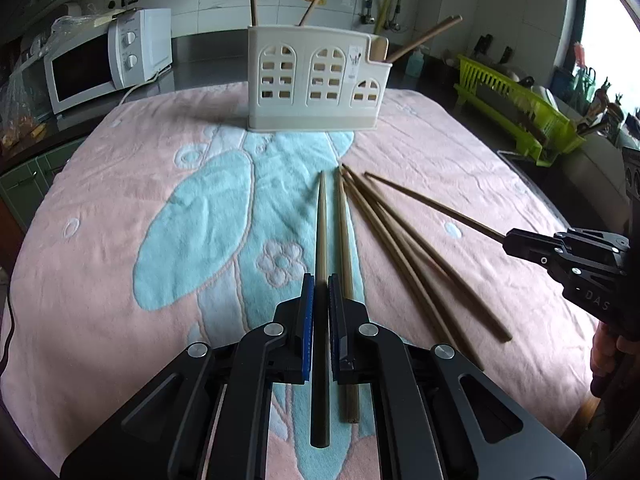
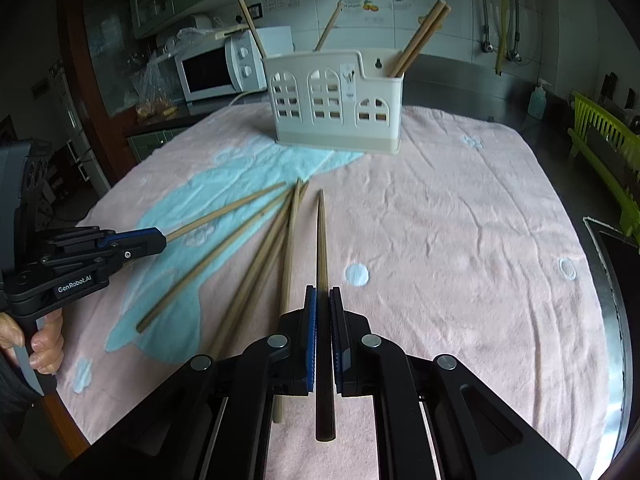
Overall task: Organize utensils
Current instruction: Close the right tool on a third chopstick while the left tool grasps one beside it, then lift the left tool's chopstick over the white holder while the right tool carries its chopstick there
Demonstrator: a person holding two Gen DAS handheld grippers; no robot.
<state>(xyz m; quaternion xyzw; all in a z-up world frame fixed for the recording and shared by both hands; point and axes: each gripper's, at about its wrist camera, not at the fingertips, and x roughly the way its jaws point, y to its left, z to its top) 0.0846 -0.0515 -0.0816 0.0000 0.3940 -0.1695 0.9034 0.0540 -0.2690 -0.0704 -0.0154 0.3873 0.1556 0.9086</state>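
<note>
A cream utensil holder (image 1: 316, 80) with arched cut-outs stands at the far side of the towel, with several chopsticks upright in it; it also shows in the right wrist view (image 2: 336, 108). My left gripper (image 1: 321, 280) is shut on a wooden chopstick (image 1: 321, 224) that points at the holder. My right gripper (image 2: 323, 294) is shut on another chopstick (image 2: 321, 236). Several loose chopsticks (image 1: 400, 248) lie fanned on the towel between the grippers, also in the right wrist view (image 2: 256, 264). Each gripper shows in the other's view, the right one (image 1: 508, 240) and the left one (image 2: 162, 238).
A pink and blue towel (image 1: 120, 200) covers the table. A white microwave (image 1: 108, 60) stands at the back left. A green dish rack (image 1: 520, 116) sits on the right counter, with a soap bottle (image 2: 538, 100) behind.
</note>
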